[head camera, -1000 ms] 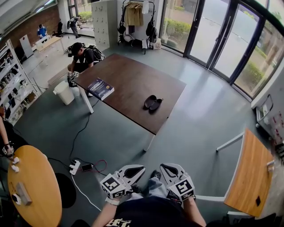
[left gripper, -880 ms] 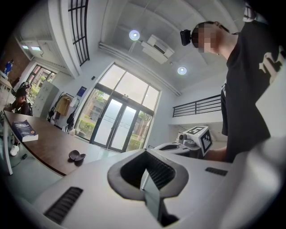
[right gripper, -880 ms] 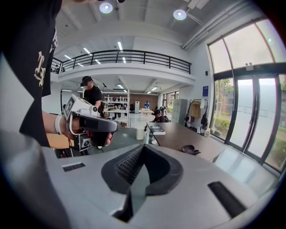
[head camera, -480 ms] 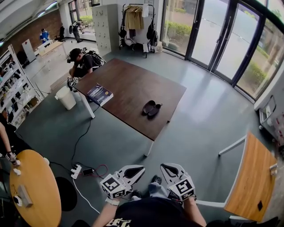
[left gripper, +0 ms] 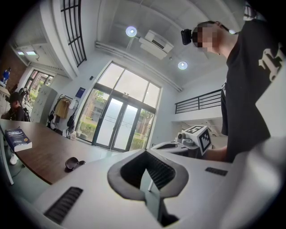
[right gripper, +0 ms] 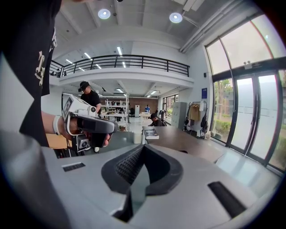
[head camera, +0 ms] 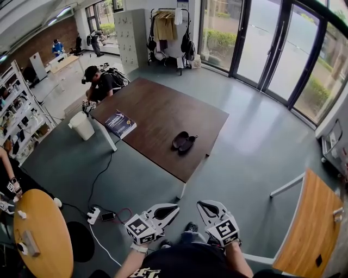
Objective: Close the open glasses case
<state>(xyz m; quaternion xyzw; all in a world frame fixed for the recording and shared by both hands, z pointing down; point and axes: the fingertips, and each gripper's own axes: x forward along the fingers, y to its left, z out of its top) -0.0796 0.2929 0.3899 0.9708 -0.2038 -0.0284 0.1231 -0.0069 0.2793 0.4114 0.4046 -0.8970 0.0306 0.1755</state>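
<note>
Your left claw [head camera: 173, 207] and right claw [head camera: 201, 206] are both clenched and empty, well short of the glasses case [head camera: 184, 141] lying open on the desk [head camera: 157, 103]. Looks like a carry posture.

A grey floor [head camera: 255, 146] spreads through a tall hall. Glass doors [head camera: 272, 49] in dark frames line the far side, with daylight and green hedges behind them. A dark brown table [head camera: 157, 108] on white legs stands mid-floor, a white bin [head camera: 82, 126] at its left corner. Beyond it are a coat rack [head camera: 168, 24] and a pale locker [head camera: 132, 32]. A brick wall [head camera: 38, 40] and shelves [head camera: 19, 117] close the left side. A round wooden table [head camera: 38, 233] sits low left, another wooden top [head camera: 312, 228] low right. Round ceiling lights [right gripper: 103, 13] glow above a railed balcony [right gripper: 125, 60]
</note>
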